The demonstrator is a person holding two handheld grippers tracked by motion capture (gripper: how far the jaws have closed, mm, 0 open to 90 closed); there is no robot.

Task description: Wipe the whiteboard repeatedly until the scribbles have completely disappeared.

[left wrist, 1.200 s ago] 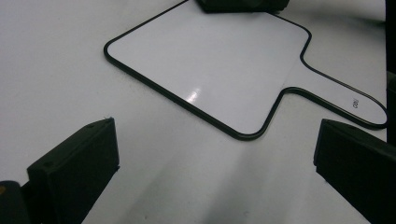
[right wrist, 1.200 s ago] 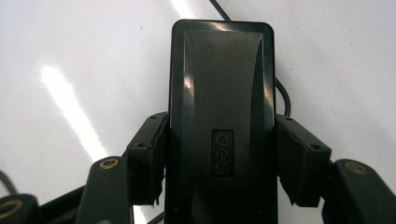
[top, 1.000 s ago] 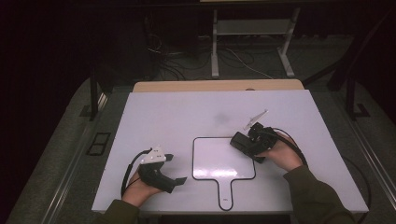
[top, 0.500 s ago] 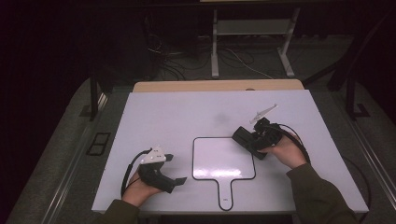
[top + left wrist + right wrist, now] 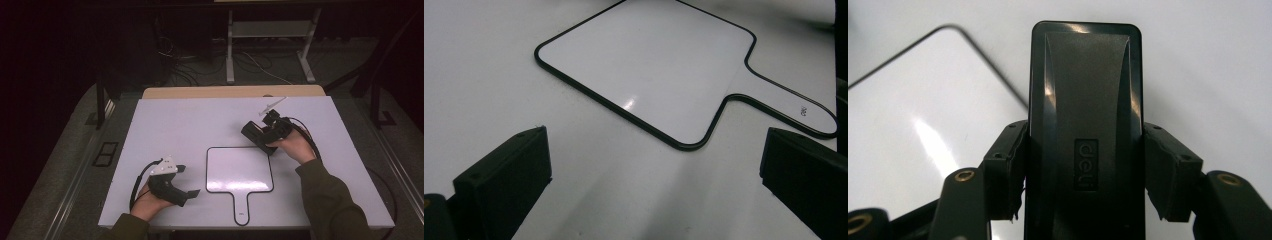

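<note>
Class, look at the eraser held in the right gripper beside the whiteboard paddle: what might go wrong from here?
1. The right gripper clamps only the near end of the eraser; most of it sticks out past the jaws, so pressing down may lever it loose.
2. The whiteboard lies loose on the table, and the open left gripper is not touching it, so a wipe may slide it.

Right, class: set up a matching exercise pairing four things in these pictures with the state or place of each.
1. eraser
2. paddle whiteboard
3. left gripper
4. right gripper

a. open, holding nothing
b. lies flat on the table
c. clamped between black fingers
d. shut on a black block

Pairs: 1-c, 2-b, 3-a, 4-d
</note>
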